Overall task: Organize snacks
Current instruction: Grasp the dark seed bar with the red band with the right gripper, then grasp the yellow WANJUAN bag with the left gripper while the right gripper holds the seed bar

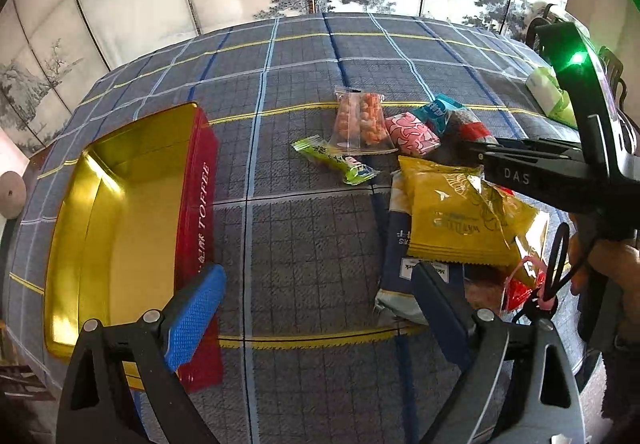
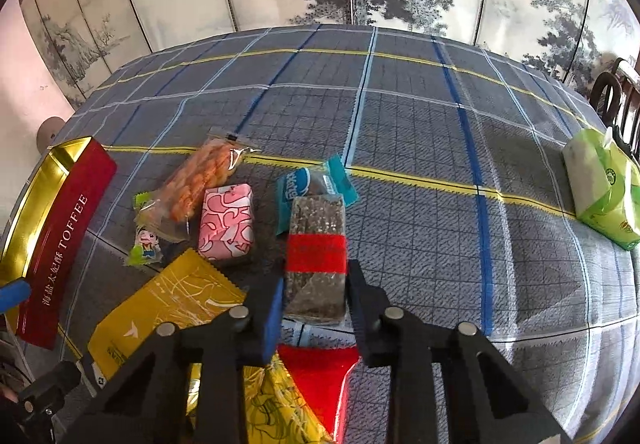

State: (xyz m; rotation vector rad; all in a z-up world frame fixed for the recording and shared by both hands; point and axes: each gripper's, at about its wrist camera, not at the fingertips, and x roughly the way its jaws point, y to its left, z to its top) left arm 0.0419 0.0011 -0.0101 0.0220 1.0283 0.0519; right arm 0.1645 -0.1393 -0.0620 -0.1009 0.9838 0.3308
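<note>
Right wrist view shows the right gripper (image 2: pixel 314 302) clamped on the near end of a seed bar (image 2: pixel 316 244), stiff, light, slippery-wrapped, lying among snacks beside the tin (image 1: pixel 120 211). Left gripper (image 1: pixel 316 308) hangs agape, empty.

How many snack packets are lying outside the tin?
8 visible: clear bag of orange snacks, green packet, pink packet, blue packet, dark bar gripped by the right tool, clustered mid-table; yellow packet atop navy packet, red packet nearer. Overlaps may hide more.
</note>
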